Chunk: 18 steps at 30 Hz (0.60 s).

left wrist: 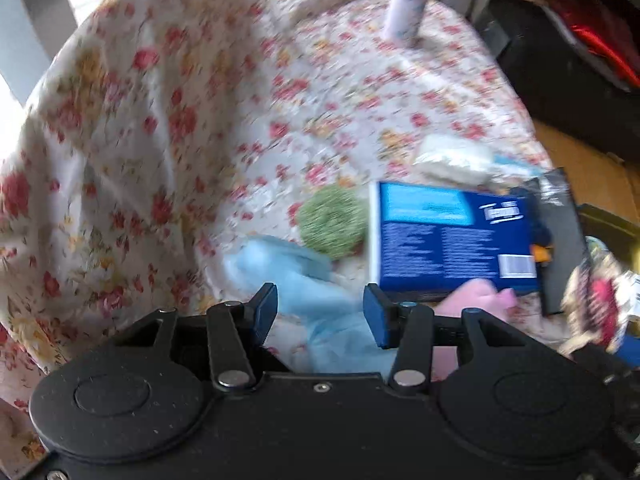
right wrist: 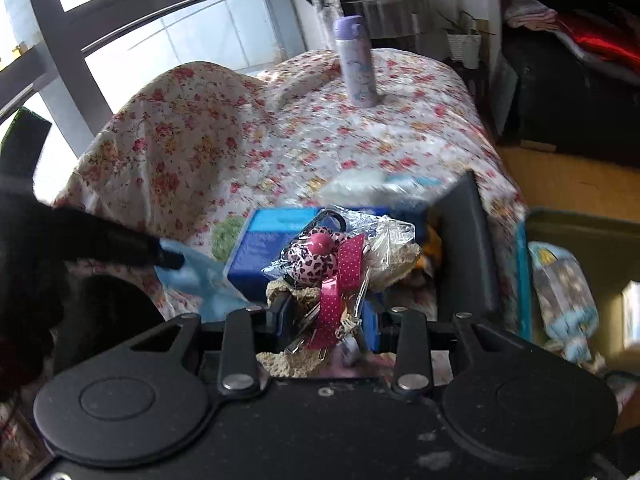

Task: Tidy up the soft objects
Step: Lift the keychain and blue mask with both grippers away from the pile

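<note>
My left gripper [left wrist: 320, 316] hangs over the flowered tablecloth [left wrist: 168, 128], its jaws as narrow as they go with a light blue cloth [left wrist: 288, 276] caught between them. In the right wrist view it enters from the left as a dark shape [right wrist: 120, 248], and the blue cloth [right wrist: 188, 276] trails from its tip. My right gripper [right wrist: 326, 320] is shut on a clear packet with a pink leopard-print soft piece and dotted ribbon [right wrist: 320, 260], plus a beige knitted bit. A green knitted round [left wrist: 332, 226] and a pink cloth [left wrist: 476, 296] lie by a blue box [left wrist: 452, 236].
A lilac bottle [right wrist: 358, 64] stands at the table's far end. A white packet [right wrist: 360, 186] lies beyond the blue box [right wrist: 264, 248]. A dark upright panel [right wrist: 464, 248] is at the table's right edge, and a bin [right wrist: 580, 232] with a patterned bundle [right wrist: 560, 288] beside it.
</note>
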Motion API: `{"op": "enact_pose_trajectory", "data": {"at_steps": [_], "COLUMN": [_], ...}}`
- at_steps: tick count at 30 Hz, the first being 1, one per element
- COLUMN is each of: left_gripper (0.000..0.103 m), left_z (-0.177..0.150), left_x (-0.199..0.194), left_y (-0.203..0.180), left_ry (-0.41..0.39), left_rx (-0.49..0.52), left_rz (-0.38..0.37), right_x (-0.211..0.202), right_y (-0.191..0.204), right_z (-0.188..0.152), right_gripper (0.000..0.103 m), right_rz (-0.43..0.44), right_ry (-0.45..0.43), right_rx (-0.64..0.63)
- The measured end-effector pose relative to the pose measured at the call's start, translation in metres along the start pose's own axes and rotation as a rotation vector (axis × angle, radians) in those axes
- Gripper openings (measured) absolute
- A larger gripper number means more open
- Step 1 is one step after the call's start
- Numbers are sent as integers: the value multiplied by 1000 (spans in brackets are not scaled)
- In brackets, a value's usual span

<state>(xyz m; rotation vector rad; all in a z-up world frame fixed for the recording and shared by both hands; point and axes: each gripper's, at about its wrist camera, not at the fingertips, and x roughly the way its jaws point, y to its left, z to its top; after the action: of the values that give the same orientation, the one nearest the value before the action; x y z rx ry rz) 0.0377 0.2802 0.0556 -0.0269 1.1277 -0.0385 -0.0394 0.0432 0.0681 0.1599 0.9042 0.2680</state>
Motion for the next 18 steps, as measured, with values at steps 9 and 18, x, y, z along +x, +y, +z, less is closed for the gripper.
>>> {"op": "enact_pose_trajectory", "data": {"at_steps": [9, 18], "left_gripper": [78, 83], "left_z": [19, 18], "left_x": [20, 54], "left_y": [10, 49], "left_ry": [33, 164], "left_rx": [-30, -64], "left_rz": [111, 237], "right_x": [-12, -7], "right_y": [-27, -19], "right_z": [-19, -17], "right_gripper": [35, 35], "right_rz": [-45, -10], "right_ry": [-15, -16], "right_rx": [88, 72]}}
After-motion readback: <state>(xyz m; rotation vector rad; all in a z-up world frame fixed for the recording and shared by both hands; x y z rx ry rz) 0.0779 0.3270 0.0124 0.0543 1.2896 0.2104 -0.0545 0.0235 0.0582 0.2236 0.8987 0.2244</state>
